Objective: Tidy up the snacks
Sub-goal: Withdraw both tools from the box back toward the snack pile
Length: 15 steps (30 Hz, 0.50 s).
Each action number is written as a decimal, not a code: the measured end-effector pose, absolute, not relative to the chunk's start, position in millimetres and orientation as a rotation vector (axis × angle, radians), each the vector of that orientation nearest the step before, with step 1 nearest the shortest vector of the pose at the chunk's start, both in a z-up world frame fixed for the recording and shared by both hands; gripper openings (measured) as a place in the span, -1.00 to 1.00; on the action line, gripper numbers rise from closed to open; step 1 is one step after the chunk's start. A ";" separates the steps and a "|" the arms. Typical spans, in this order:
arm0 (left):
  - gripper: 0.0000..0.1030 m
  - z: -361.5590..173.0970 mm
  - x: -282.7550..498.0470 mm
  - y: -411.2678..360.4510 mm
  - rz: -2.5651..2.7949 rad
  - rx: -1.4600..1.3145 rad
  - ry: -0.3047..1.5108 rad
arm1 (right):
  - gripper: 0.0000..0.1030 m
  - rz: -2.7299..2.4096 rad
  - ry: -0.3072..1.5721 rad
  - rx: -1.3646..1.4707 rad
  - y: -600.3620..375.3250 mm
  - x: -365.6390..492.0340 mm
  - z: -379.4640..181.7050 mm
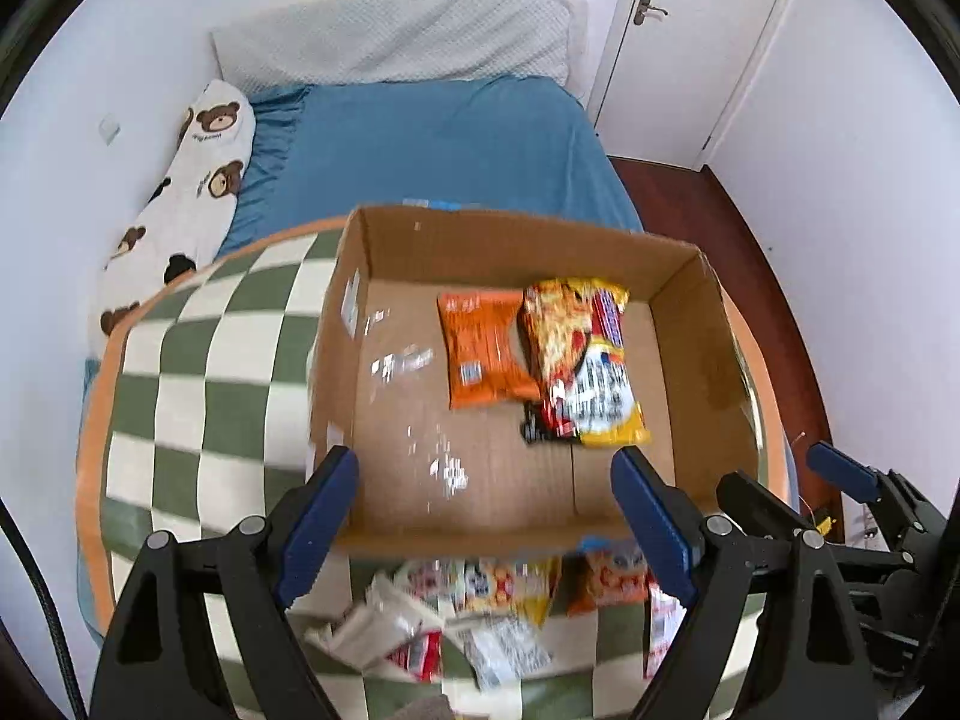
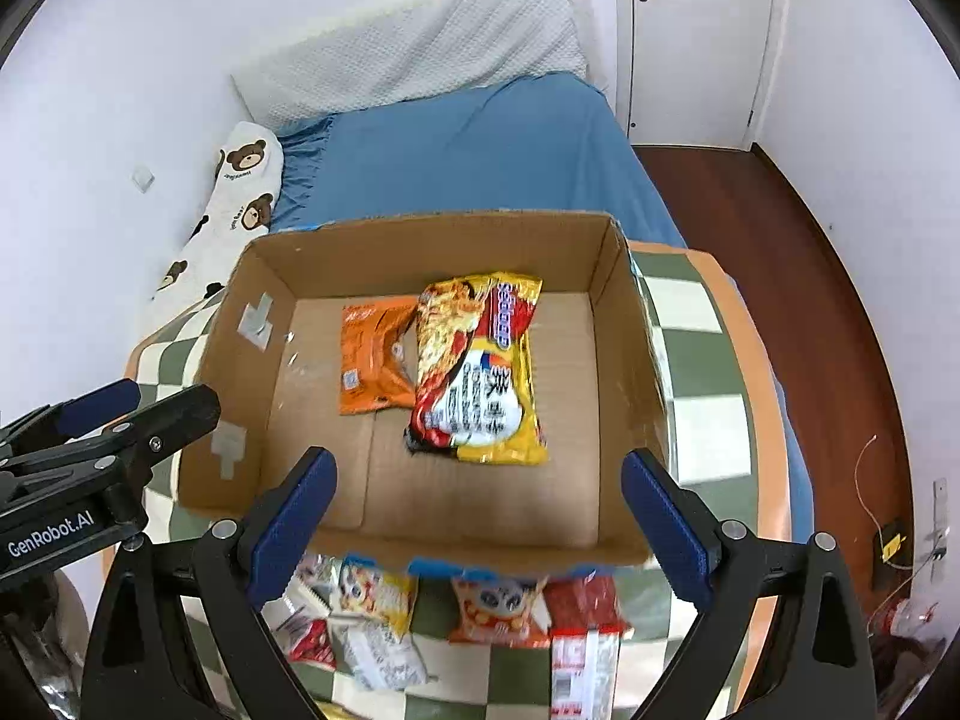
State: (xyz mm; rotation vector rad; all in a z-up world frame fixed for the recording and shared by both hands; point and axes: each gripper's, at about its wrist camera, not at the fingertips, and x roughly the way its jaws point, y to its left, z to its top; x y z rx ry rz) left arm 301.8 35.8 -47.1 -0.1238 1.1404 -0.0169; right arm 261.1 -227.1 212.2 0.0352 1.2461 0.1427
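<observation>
While both hang above the cardboard box [image 2: 624, 324], the left gripper [image 1: 483, 501] and right gripper [image 2: 477, 507] gape wide, gripping nothing; two snack packets [image 2: 474, 366] lie inside it

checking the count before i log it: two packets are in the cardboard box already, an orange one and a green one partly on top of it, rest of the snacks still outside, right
Almost. The packet lying partly on the orange packet is red and yellow, not green; the right wrist view shows this plainly. The rest holds: both lie in the cardboard box, and the other snacks are outside it on the checkered cloth.
</observation>
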 end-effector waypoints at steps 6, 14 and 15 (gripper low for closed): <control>0.67 -72.2 233.6 39.0 0.000 -0.074 1.215 | 0.90 0.174 1.337 0.078 -234.7 204.2 201.6; 0.67 -183.5 129.5 49.6 -0.009 0.002 1.527 | 0.90 0.203 1.634 0.192 -242.8 94.6 120.5; 0.67 -197.1 119.4 49.4 -0.015 0.003 1.563 | 0.90 0.201 1.674 0.211 -243.9 81.1 107.4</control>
